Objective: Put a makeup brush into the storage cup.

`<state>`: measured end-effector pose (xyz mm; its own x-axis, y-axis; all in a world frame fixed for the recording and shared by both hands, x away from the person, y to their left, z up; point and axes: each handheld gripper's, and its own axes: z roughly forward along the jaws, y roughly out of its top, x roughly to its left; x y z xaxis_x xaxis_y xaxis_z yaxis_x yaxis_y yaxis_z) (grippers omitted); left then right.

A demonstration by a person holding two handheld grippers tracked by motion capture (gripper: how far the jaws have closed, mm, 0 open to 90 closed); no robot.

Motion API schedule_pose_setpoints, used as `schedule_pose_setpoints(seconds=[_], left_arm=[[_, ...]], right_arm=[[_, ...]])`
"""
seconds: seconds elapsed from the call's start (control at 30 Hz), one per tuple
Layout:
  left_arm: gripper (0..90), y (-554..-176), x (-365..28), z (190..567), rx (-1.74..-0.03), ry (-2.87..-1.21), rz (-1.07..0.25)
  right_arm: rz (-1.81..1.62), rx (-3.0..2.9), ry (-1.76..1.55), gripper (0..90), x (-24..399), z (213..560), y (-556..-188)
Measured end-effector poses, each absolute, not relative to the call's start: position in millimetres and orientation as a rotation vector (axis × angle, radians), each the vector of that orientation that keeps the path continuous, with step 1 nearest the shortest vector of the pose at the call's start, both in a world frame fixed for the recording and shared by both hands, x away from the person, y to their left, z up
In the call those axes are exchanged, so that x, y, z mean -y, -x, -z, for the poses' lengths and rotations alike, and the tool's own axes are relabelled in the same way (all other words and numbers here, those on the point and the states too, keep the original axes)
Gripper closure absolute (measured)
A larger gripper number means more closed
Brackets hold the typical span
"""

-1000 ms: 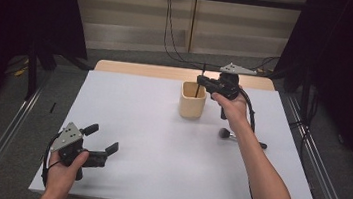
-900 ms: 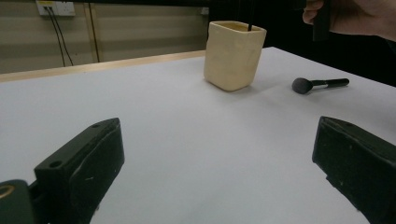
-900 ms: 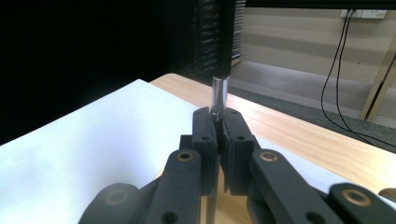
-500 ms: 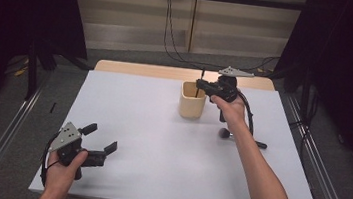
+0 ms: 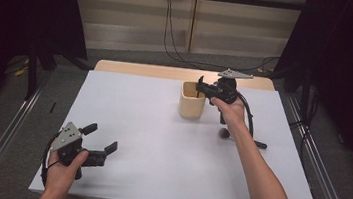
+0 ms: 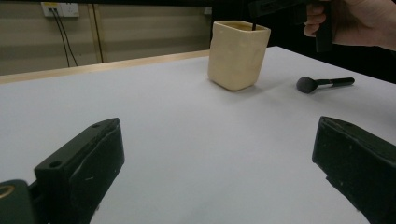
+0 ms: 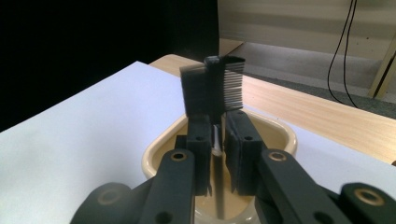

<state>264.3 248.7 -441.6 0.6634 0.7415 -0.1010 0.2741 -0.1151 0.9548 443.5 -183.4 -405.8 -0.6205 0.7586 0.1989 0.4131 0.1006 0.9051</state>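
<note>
A cream cup (image 5: 192, 101) stands at the back middle of the white table (image 5: 156, 167). My right gripper (image 5: 200, 86) hovers over its rim. In the right gripper view a small black comb-and-brush tool (image 7: 212, 86) stands upright between the pads of my right gripper (image 7: 219, 140), with its thin stem reaching down into the cup (image 7: 154, 154). The jaws have just been opening, and a gap shows beside the stem. My left gripper (image 5: 102, 138) rests open and empty at the front left; the left gripper view shows my left gripper (image 6: 219, 163) facing the cup (image 6: 238, 56).
A black make-up brush (image 5: 240, 137) lies on the table just right of the cup, under my right forearm; the left gripper view has the brush (image 6: 322, 84) too. A wooden strip (image 5: 142, 69) runs along the table's far edge. Cables hang at the back wall.
The right gripper has sunk slightly toward the cup, and the tool's tip no longer sticks up above it. The left gripper has not moved.
</note>
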Motion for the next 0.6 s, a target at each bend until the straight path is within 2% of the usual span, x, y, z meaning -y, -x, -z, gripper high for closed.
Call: schedule_pose_setpoints(seconds=[0.17,0.33,0.47,0.6], left_arm=[[2.3,-264.5,-249.7,441.5,-0.838,-1.680,-0.497],[2.3,-265.1,-249.8,441.7,-0.835,-1.684,-0.497],[2.3,-265.0,-249.8,441.6,-0.837,-1.680,-0.493],[2.3,-265.0,-250.1,441.4,-0.839,-1.676,-0.491]], right_arm=[[-1.531,-2.060,-1.158,76.7,186.0,409.6,-443.7],[-1.536,-2.050,-1.154,69.5,188.7,410.4,-440.9],[-1.569,-2.033,-1.140,60.4,190.4,409.2,-437.2],[-1.563,-2.018,-1.135,44.3,189.8,407.7,-432.9]])
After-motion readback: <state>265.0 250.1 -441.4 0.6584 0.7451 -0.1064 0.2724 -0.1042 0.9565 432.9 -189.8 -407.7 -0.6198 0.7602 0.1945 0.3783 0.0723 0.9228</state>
